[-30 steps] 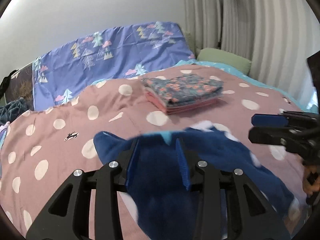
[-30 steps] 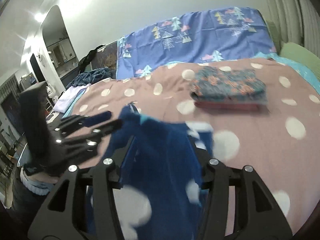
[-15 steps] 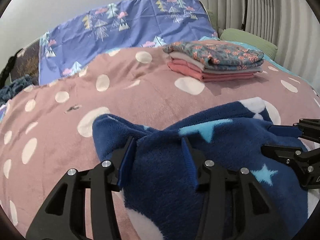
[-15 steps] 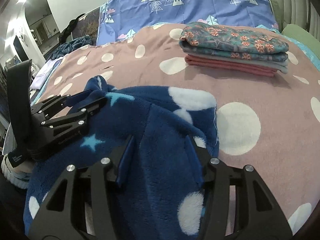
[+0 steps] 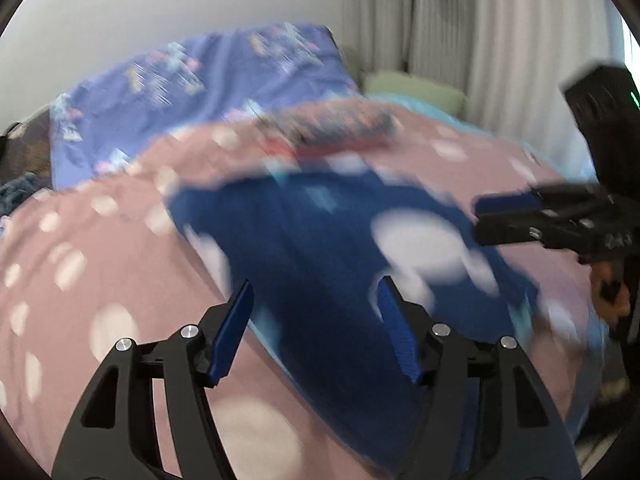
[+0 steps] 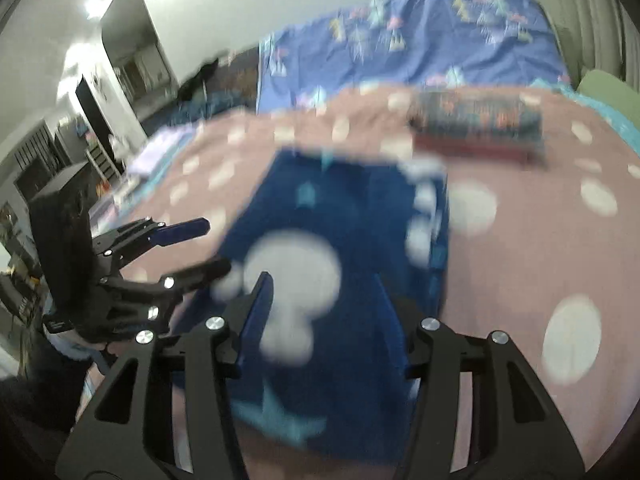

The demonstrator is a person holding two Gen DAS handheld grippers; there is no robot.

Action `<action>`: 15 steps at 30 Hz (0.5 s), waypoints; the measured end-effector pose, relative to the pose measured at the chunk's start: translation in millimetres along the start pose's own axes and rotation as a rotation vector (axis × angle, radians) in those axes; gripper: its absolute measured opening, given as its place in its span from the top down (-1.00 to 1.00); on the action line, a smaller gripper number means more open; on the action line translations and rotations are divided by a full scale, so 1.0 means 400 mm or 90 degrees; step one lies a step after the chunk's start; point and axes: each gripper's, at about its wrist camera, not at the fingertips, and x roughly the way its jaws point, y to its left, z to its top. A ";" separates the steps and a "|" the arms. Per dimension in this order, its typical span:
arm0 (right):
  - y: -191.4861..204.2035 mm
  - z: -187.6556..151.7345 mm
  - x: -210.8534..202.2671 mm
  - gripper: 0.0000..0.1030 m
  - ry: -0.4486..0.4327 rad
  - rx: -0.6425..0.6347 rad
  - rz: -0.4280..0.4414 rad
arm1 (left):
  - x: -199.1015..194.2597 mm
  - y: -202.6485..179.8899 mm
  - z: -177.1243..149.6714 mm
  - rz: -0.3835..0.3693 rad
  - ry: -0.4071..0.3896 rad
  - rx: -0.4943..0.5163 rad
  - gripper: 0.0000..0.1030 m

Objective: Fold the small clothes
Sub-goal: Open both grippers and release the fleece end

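A dark blue fleece garment [image 5: 340, 236] with white spots and light blue stars lies folded flat on the pink dotted bedspread [image 5: 100, 248]; it also shows in the right wrist view [image 6: 344, 248]. My left gripper [image 5: 316, 300] is open and empty, above the garment's near edge. My right gripper [image 6: 324, 292] is open and empty over the garment's near end. Each gripper shows in the other's view, the right one [image 5: 516, 216] and the left one [image 6: 200, 244]. Both views are motion-blurred.
A stack of folded clothes [image 6: 476, 124] with a floral piece on top sits further back on the bed; it also shows in the left wrist view [image 5: 336, 132]. A purple patterned sheet [image 6: 408, 52] lies at the head. A green pillow [image 5: 412, 88] and curtains are to the right.
Both grippers have let go of the blue garment, opened, and lifted back from it. The garment now lies flat on the bedspread.
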 end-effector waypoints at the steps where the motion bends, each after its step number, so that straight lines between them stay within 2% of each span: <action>1: -0.007 -0.029 0.029 -0.07 0.029 0.005 -0.025 | 0.009 -0.010 -0.022 0.016 -0.001 0.001 -0.29; 3: -0.021 -0.073 0.076 -0.10 0.016 -0.006 -0.056 | 0.040 -0.015 -0.041 0.012 0.002 -0.031 -0.31; 4: -0.019 -0.074 0.081 -0.11 0.005 -0.019 -0.065 | 0.048 -0.010 -0.039 0.015 0.002 -0.044 -0.39; 6: -0.028 -0.060 0.073 -0.12 0.009 0.026 -0.058 | 0.052 -0.002 -0.028 0.024 0.012 -0.064 -0.48; 10: -0.016 -0.069 0.030 -0.12 -0.009 0.033 -0.049 | -0.005 -0.021 -0.023 0.054 0.005 -0.058 -0.44; 12: -0.008 -0.088 -0.012 -0.12 -0.022 0.036 -0.060 | -0.051 -0.031 -0.026 0.051 -0.007 -0.055 -0.44; 15: -0.012 -0.114 -0.078 -0.13 -0.049 0.045 -0.030 | -0.106 -0.058 -0.049 0.025 -0.022 -0.035 -0.46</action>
